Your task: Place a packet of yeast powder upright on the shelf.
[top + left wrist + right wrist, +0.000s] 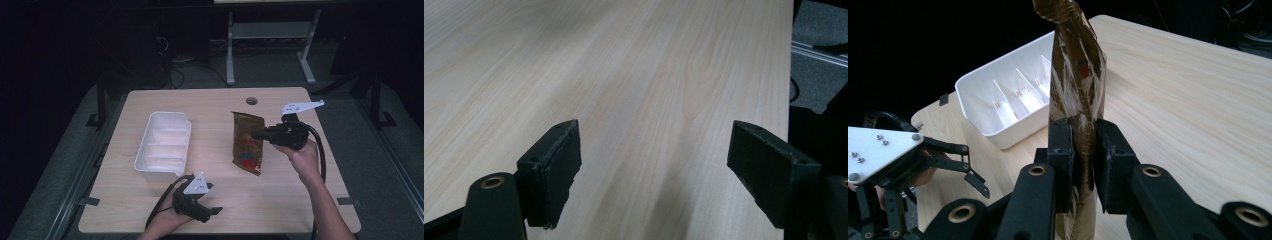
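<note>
Right gripper is clamped on the pouch, pads pinching it mid-body; pouch hangs above the bench, lifted clear as far as can be judged. Tray lies beyond the pouch, to the gripper's far side, dividers visible inside. Left gripper is held wide apart, nothing between the jaws, low over bare bench near the front edge. Likely step: pouch to be carried to the tray. Grip should be kept firm, pouch kept upright, and lowered into one compartment, clear of the dividers.
</note>
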Tool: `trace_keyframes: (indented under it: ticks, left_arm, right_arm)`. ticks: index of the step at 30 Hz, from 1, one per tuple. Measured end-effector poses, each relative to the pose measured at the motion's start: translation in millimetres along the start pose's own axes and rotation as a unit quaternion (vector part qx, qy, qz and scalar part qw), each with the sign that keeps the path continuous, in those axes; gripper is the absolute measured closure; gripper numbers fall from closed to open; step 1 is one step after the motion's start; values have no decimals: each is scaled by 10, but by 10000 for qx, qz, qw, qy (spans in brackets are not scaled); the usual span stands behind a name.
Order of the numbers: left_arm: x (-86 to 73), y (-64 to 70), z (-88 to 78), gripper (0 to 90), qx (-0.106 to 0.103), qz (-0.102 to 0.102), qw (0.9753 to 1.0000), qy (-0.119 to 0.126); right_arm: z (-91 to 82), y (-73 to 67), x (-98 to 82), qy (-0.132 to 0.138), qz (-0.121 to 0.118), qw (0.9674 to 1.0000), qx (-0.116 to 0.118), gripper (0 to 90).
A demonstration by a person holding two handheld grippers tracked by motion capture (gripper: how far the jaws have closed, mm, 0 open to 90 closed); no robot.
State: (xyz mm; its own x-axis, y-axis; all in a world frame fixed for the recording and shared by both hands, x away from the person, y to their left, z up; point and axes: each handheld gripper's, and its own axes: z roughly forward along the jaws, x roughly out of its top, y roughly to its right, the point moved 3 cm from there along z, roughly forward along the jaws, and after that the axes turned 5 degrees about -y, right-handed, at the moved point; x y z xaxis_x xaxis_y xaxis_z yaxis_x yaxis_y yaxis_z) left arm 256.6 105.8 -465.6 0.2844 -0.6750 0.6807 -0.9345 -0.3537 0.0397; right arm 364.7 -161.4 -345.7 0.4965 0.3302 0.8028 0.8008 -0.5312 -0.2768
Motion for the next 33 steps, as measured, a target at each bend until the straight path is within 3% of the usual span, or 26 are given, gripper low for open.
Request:
trace_keyframes:
  ticks: [15,21,33]
  left_arm:
    - [-47,14,-48,211,-56,-9,10000,42]
    - [-77,19,-3,212,-30,40,10000,-72]
    - [-82,-1,-27,209,-34,44,10000,48]
  right_arm:
    - [288,-96,288,13,-115,9997,198,784]
    - [448,-137,435,38,-132,9995,282,786]
    - [760,-135,648,-49,-233,9990,382,790]
